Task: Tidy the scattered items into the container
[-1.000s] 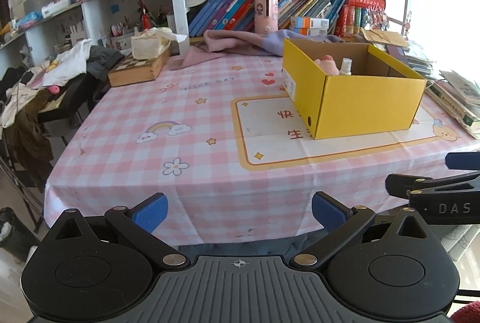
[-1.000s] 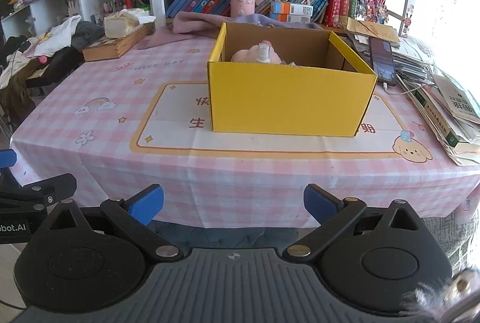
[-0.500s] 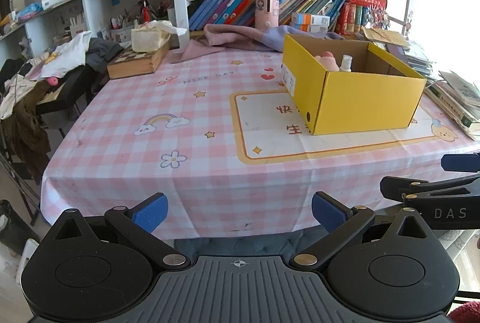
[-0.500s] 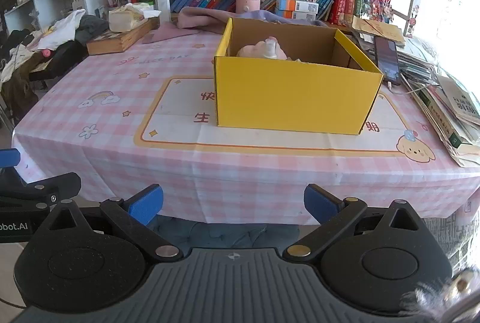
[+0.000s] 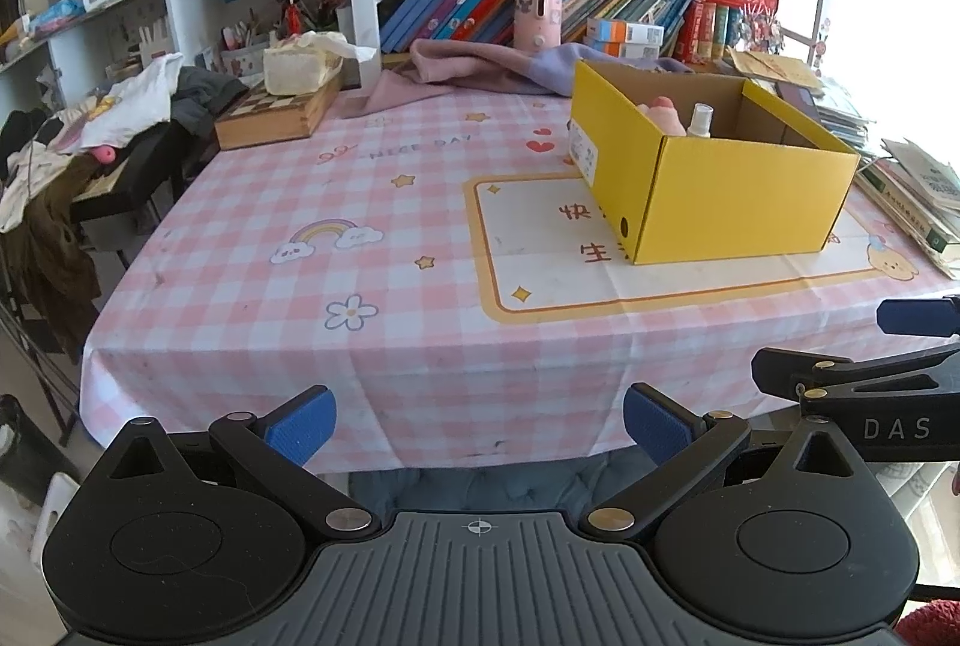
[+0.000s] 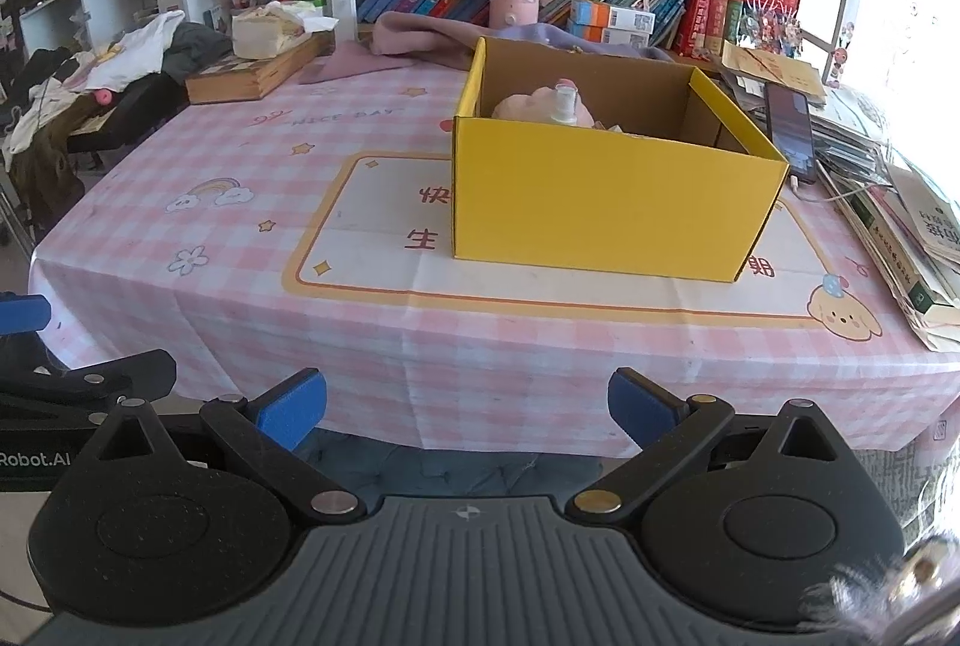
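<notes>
A yellow cardboard box (image 5: 738, 199) (image 6: 606, 202) stands on the pink checked tablecloth (image 5: 336, 250) (image 6: 240, 238) at the right of the table. Inside it I see a pink soft item (image 5: 663, 112) (image 6: 528, 103) and a small white spray bottle (image 5: 701, 119) (image 6: 565, 103). My left gripper (image 5: 479, 423) is open and empty, off the table's near edge. My right gripper (image 6: 467, 405) is open and empty, also off the near edge, facing the box. Each gripper shows at the side of the other's view.
A wooden chess box (image 5: 270, 115) with a tissue pack sits at the back left. A pink-purple cloth (image 5: 480, 67) and a pink cylinder (image 5: 539, 10) lie by the bookshelf. Stacked books (image 6: 912, 238) and a phone (image 6: 791, 130) lie right of the box. A clothes-covered chair (image 5: 78, 148) stands left.
Both grippers have drawn back from the table and risen a little, so the box and table look farther off. Both stay open and empty.
</notes>
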`<state>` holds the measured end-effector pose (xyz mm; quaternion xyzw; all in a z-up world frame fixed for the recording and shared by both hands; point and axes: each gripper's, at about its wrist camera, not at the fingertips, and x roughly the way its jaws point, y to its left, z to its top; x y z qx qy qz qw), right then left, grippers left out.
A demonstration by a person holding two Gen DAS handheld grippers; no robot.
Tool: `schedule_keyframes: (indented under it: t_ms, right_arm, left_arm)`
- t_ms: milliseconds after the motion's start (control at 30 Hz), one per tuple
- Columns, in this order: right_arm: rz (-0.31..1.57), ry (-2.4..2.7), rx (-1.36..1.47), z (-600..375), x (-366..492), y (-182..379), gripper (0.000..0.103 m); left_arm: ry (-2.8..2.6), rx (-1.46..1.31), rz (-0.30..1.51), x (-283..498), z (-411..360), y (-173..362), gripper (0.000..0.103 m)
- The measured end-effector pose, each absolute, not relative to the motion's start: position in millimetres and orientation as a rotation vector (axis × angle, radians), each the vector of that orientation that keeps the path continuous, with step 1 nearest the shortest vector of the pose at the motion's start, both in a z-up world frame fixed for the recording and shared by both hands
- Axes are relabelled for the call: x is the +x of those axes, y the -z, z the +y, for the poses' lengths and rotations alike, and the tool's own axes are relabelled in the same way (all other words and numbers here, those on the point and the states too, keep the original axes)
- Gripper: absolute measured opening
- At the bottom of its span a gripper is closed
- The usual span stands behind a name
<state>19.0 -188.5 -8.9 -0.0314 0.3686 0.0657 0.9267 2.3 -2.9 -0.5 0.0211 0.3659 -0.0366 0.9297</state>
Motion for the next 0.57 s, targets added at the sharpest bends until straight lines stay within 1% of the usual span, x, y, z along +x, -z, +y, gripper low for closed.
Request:
schedule_keyframes:
  t_ms: [567]
  right_arm:
    - [0.772,-0.128,-0.06,-184.9,28.3,12.8,0.101]
  left_arm:
    - [0.09,0.003,0.771,12.8,2.8,6.7,0.103]
